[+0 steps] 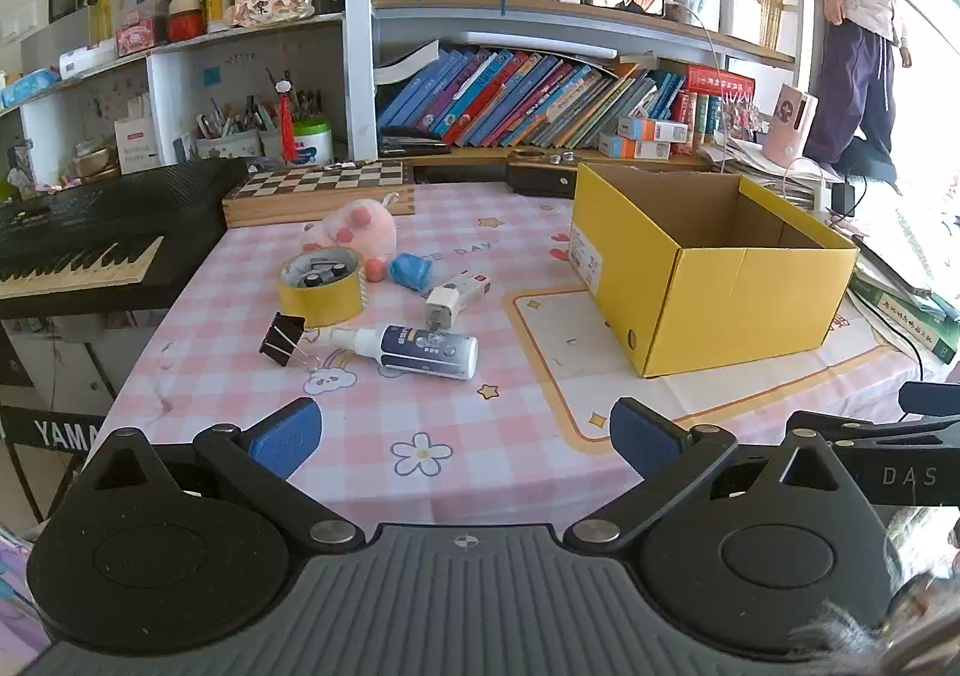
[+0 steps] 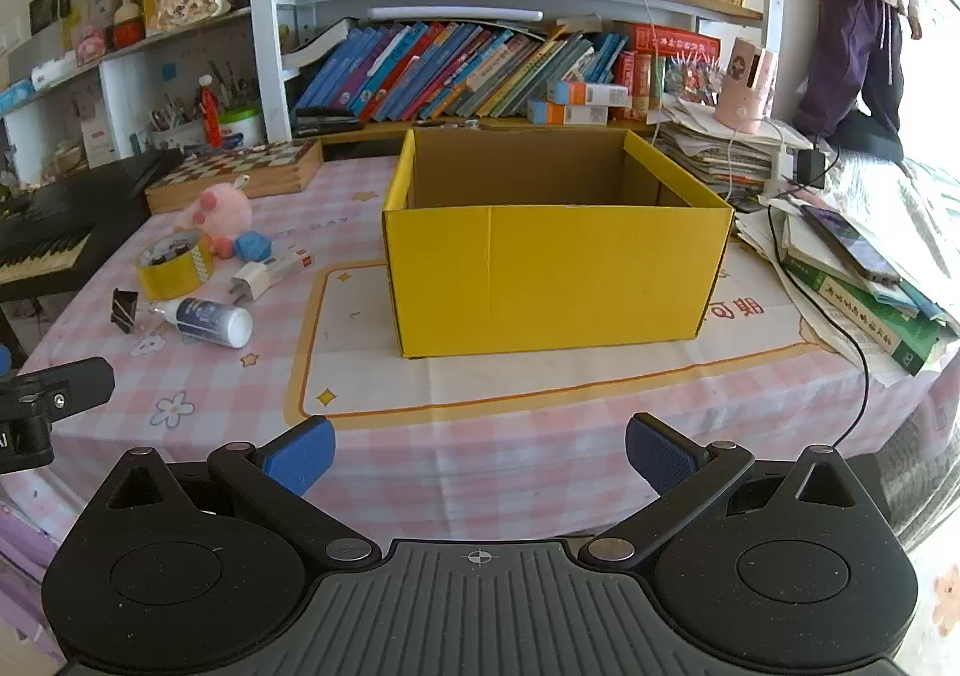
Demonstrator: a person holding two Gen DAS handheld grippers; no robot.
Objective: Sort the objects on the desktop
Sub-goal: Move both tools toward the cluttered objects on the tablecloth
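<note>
On the pink checked tablecloth [image 1: 468, 406] lies a cluster of small things: a white spray bottle [image 1: 420, 350] on its side, a black binder clip [image 1: 281, 338], a yellow tape roll [image 1: 322, 286], a white charger plug [image 1: 456, 295], a blue crumpled item [image 1: 411, 271] and a pink plush toy [image 1: 358, 230]. An empty yellow cardboard box [image 2: 555, 268] stands open to their right. My left gripper [image 1: 465, 445] hovers open over the near table edge, short of the bottle. My right gripper [image 2: 480, 457] is open too, in front of the box, nothing between its fingers.
A wooden chessboard [image 1: 318, 190] and a black keyboard [image 1: 78, 250] sit at the back left. Bookshelves [image 1: 540, 99] line the back. Stacked books, papers and a cable [image 2: 858, 280] crowd the right side. A person [image 1: 858, 15] stands at the far right.
</note>
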